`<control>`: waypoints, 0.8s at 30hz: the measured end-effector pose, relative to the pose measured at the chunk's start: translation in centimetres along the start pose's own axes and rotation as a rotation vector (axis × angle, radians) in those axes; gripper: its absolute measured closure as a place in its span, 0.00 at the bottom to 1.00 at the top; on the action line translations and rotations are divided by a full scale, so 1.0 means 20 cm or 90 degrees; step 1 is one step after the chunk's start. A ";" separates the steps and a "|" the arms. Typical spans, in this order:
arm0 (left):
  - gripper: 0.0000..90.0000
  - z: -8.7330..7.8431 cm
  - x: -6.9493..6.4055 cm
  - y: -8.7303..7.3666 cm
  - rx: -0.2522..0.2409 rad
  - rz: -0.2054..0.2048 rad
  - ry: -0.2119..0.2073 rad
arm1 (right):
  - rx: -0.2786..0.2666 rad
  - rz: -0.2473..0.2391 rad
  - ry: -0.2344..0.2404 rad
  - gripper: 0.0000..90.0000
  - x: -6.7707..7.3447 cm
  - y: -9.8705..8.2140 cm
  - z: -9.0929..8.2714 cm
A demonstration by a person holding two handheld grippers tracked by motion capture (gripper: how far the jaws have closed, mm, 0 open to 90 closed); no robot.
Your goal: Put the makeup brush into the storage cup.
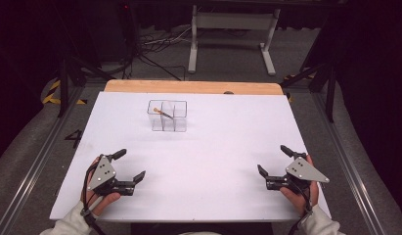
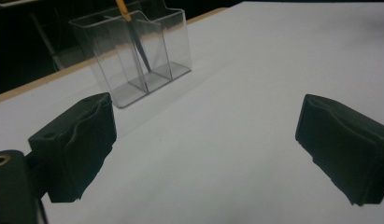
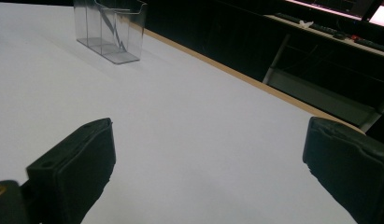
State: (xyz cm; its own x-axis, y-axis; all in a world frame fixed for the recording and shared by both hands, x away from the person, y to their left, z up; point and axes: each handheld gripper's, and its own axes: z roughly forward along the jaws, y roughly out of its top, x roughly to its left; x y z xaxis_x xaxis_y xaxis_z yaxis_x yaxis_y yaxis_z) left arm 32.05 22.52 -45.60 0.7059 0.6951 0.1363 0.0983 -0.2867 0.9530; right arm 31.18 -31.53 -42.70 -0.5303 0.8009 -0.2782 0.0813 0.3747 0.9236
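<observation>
A: Where's the pencil?

B: The orange-ended pencil (image 1: pixel 164 113) leans inside the clear plastic three-compartment holder (image 1: pixel 167 116), far across the white desk (image 1: pixel 213 161).

A: Hands?

B: Left hand-held gripper (image 1: pixel 132 165) and right hand-held gripper (image 1: pixel 272 160) both gape wide, empty. Approach from above, pinch the orange end, lift straight.

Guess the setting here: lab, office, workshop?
Most likely a robotics data-collection lab: a white table on a railed metal frame, dark surroundings, loose cables on the grey floor, and a lone clear organizer holding a pen.
</observation>
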 end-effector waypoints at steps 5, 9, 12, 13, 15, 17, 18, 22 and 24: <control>0.06 -0.03 0.00 0.00 -0.002 -0.001 0.016 | -0.003 -0.006 0.005 0.02 0.00 0.00 0.00; 0.06 -0.04 0.00 0.01 -0.006 0.009 0.011 | 0.000 -0.010 0.003 0.02 0.00 0.00 0.00; 0.06 -0.04 -0.01 0.01 -0.008 0.015 0.012 | -0.002 -0.014 0.003 0.02 0.01 0.00 0.00; 0.06 -0.04 -0.01 0.01 -0.008 0.015 0.012 | -0.001 -0.015 0.003 0.02 0.02 0.00 0.00; 0.06 -0.05 -0.01 0.02 -0.011 0.016 0.011 | 0.002 -0.020 0.003 0.02 0.02 0.01 0.00; 0.06 -0.05 -0.01 0.02 -0.015 0.015 0.016 | 0.002 -0.021 0.001 0.02 0.03 0.01 0.00; 0.06 -0.05 -0.01 0.02 -0.015 0.017 0.017 | 0.002 -0.021 0.002 0.02 0.03 0.01 0.00; 0.06 -0.05 -0.01 0.02 -0.019 0.014 0.018 | 0.005 -0.022 0.001 0.02 0.02 0.01 0.00; 0.05 -0.05 -0.01 0.02 -0.018 0.015 0.018 | 0.005 -0.020 0.002 0.02 0.02 0.01 0.00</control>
State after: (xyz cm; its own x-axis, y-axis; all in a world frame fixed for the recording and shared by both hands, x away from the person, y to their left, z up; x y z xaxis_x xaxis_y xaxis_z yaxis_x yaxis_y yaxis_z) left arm 31.30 22.94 -44.89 0.6880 0.7064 0.1664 0.0614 -0.2851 0.9565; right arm 31.01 -31.13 -42.73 -0.5358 0.7870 -0.3060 0.0707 0.4029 0.9125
